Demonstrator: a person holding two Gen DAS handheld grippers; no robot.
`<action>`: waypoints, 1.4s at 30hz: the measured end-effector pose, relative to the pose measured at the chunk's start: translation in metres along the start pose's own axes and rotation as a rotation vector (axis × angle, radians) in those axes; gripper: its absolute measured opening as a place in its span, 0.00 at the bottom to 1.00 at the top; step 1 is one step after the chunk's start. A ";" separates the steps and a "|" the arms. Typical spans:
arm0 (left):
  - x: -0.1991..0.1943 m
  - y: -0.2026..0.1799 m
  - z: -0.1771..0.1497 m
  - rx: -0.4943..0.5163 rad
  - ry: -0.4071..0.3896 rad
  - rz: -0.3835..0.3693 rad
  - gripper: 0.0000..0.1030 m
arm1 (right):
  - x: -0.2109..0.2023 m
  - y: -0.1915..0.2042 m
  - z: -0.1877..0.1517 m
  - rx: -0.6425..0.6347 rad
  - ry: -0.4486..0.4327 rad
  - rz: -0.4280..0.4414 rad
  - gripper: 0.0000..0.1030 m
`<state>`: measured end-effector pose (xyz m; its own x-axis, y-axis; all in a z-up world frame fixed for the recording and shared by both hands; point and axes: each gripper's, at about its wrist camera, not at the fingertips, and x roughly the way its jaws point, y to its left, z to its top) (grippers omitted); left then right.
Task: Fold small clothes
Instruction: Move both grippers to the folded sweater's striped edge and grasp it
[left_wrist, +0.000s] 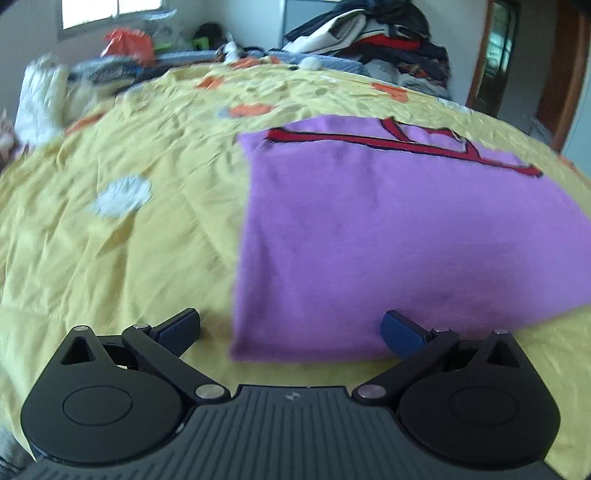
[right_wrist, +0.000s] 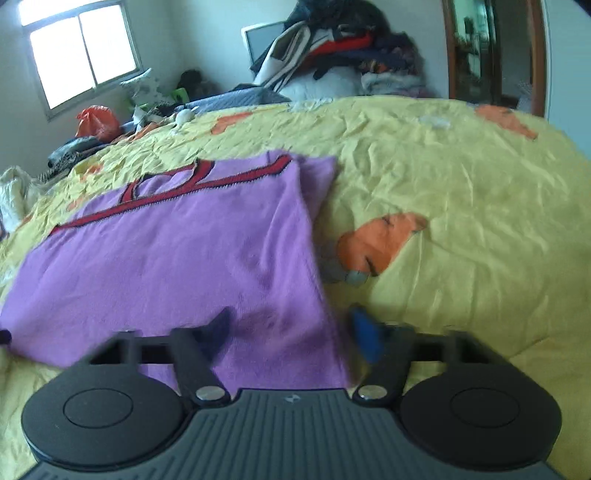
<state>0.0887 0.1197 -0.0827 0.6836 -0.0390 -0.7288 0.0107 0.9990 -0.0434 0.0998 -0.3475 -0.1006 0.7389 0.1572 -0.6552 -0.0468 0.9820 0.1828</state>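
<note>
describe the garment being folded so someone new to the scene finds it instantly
Start at the bed, covered by a wrinkled yellow sheet with orange and white prints. Lying flat on it, near the front edge, is the purple garment, partly folded. It is the only purple item, with red, dark-edged trim across its far end, apart from the dark clothes pile behind the bed.

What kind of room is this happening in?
Most likely a lived-in bedroom. A bed spread with a yellow patterned sheet fills the view, a purple garment lies flat on it, and a pile of clothes is heaped against the far wall near a window.
</note>
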 end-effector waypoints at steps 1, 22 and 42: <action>-0.003 0.007 0.000 -0.023 -0.002 -0.013 1.00 | -0.002 0.001 -0.001 -0.009 0.000 -0.002 0.28; -0.023 0.071 0.017 -0.165 0.063 -0.246 0.36 | -0.034 0.010 -0.019 -0.082 0.034 -0.088 0.07; 0.133 0.096 0.164 -0.247 0.118 -0.455 0.94 | -0.020 0.222 -0.009 -0.347 -0.092 0.266 0.95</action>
<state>0.3006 0.2137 -0.0714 0.5628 -0.4836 -0.6704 0.1050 0.8463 -0.5223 0.0688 -0.1312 -0.0536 0.7263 0.4148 -0.5482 -0.4546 0.8880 0.0695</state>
